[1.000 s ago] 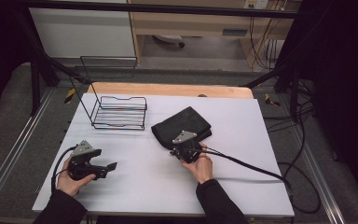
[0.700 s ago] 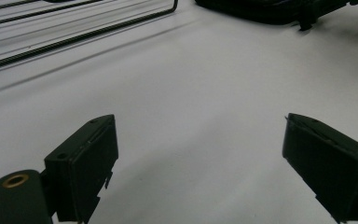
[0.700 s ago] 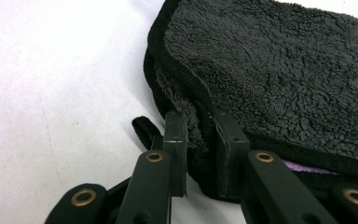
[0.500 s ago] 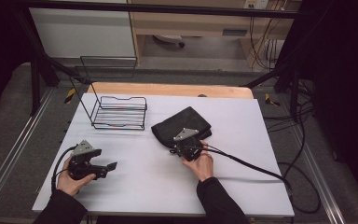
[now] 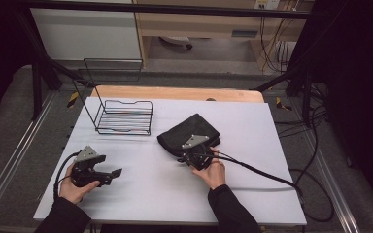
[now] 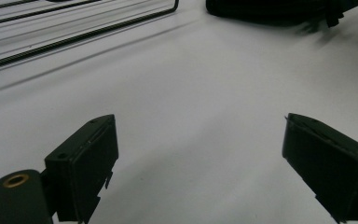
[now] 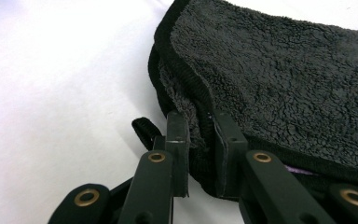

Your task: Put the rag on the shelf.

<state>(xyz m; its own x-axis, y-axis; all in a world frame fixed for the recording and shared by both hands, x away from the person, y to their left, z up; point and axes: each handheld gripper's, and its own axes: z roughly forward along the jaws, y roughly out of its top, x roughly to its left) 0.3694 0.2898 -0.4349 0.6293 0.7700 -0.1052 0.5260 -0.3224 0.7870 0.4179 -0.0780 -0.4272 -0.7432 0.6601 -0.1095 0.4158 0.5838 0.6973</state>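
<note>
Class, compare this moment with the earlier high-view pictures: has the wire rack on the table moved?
No. The wire rack sits in the same spot against the wooden board along the table's far edge, apart from both grippers.

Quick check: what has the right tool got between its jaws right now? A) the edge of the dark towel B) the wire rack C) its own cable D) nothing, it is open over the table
A: in the right gripper view the right tool has its jaws pinched on the hemmed edge of the towel.
</note>
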